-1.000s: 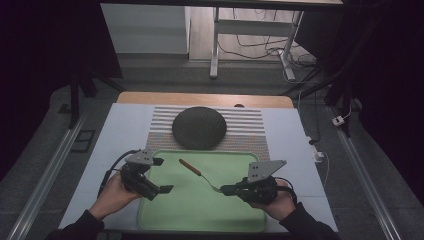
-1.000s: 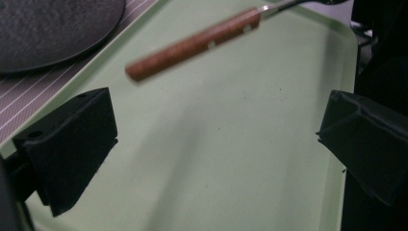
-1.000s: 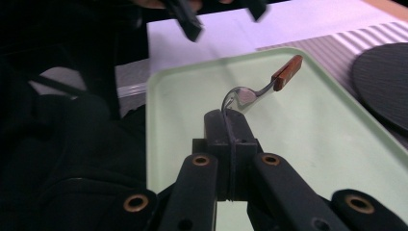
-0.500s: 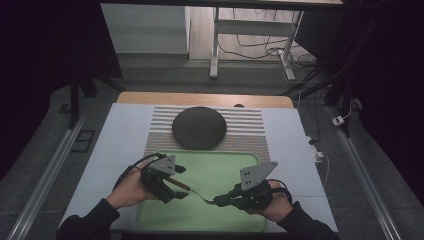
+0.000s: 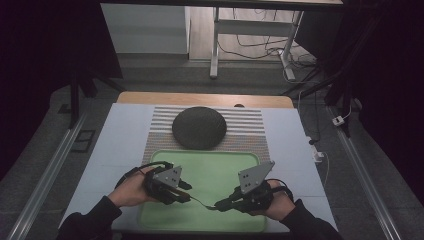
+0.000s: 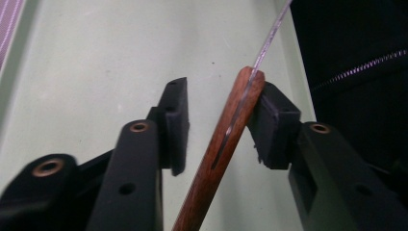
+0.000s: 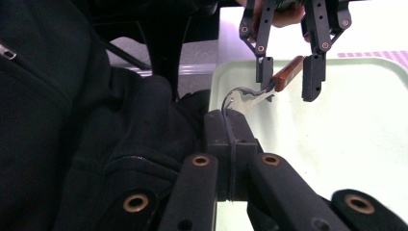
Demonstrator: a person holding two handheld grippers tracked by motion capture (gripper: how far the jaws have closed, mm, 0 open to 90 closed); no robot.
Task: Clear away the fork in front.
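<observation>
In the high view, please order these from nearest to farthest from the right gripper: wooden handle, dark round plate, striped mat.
From the right gripper:
1. Wooden handle, to its left, between the left gripper's jaws.
2. Striped mat, beyond the green tray.
3. Dark round plate, on the mat, farther back.

Wooden-handled metal utensil (image 6: 226, 144) tilted above green tray (image 5: 220, 170).

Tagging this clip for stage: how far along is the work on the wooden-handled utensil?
Done: right gripper is shut on the utensil's metal end, over the green tray. In hand: left gripper stands open astride the wooden handle, one pad touching it, the other apart. Left: closing that grip, probably a handover. The dark round dish sits untouched on the striped mat.
</observation>
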